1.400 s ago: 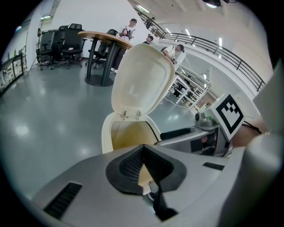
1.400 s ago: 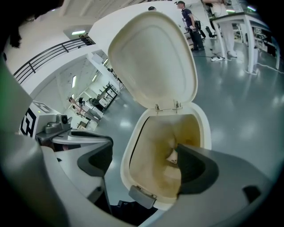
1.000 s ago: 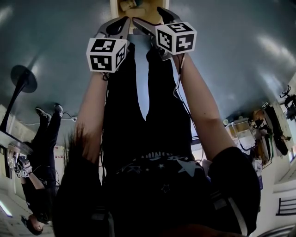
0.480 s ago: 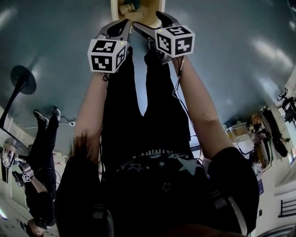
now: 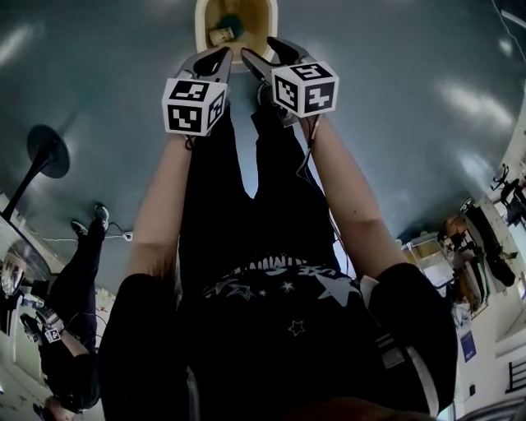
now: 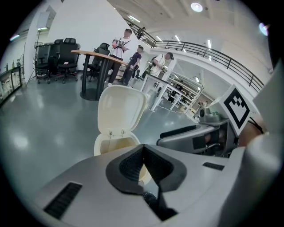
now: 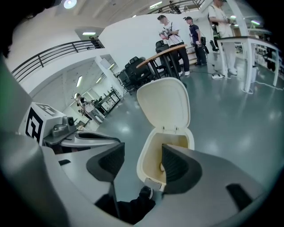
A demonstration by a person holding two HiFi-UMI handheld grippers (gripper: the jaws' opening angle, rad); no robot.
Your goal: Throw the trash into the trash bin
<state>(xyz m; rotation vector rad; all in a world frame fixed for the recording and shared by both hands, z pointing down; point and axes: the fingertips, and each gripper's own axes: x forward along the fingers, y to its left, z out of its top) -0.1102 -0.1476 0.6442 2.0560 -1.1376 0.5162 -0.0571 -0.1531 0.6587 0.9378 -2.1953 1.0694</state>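
Note:
A cream trash bin (image 5: 261, 18) stands on the grey floor with its lid (image 7: 164, 104) swung up. Pale and teal trash (image 5: 223, 31) lies at its bottom. My left gripper (image 5: 220, 56) hangs over the bin's near rim, shut and empty; its pads (image 6: 133, 163) touch. My right gripper (image 5: 265, 52) is beside it, also above the near rim. Its jaws are closing, with a wide gap and nothing between them (image 7: 142, 162); only the bin's inner wall (image 7: 153, 155) shows through. My shoe (image 7: 144, 193) rests at the bin's pedal.
My legs in black trousers (image 5: 246, 205) stand just before the bin. A round-based table (image 5: 45, 152) and a bystander (image 5: 74, 279) are to the left. Farther off are people at a tall table (image 6: 95, 55), black chairs (image 6: 55, 53) and benches (image 5: 460, 247).
Both grippers have risen and slid toward the picture's top, closer over the bin. More of the bin's inside and the trash in it shows now.

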